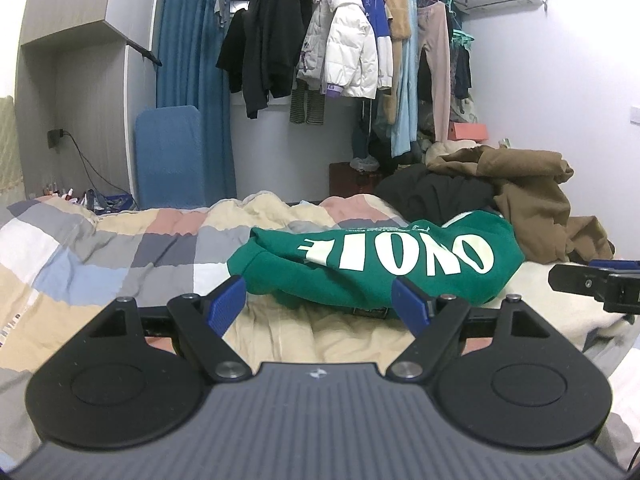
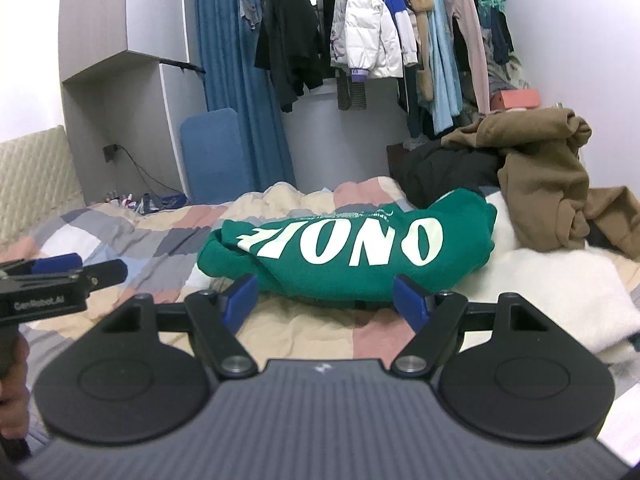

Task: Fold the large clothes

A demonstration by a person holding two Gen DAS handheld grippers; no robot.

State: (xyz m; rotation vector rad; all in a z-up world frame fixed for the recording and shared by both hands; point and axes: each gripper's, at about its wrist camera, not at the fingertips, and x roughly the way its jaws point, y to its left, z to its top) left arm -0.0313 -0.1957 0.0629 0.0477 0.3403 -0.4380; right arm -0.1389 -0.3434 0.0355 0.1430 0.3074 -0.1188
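Item: green sweatshirt [image 1: 376, 264], folded into a bundle, white lettering upside down, lying on my checked quilt [image 1: 120, 248], just ahead of both claws. Left gripper [image 1: 320, 304]: fingers apart, holding nothing. Right gripper [image 2: 326, 300]: fingers apart, holding nothing. Brown garment [image 1: 532, 196] heaped behind it, to the right.

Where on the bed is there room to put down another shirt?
The checked quilt left of the green sweatshirt lies bare. A smaller beige strip sits between the sweatshirt and the open left gripper. The right is crowded: a brown garment and black clothes are heaped there, beside a white blanket.
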